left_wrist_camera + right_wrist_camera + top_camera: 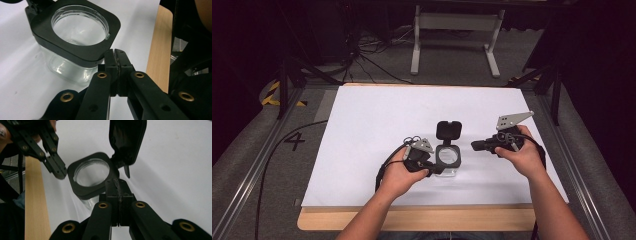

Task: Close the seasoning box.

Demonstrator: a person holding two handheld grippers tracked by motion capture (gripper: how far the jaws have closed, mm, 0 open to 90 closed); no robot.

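Standing near the middle of the white tabletop [377,115], a clear square plastic jar with a black collar [448,159] has its hinged black lid [448,130] flipped open toward the far side. The left claw [435,169], jaws pressed together on nothing, sits just beside the jar's left near corner. The right claw [474,145], likewise closed and empty, points leftward at the jar. The left gripper view reveals the jar [77,35] empty inside; the right gripper view shows the lid [127,140] upright.
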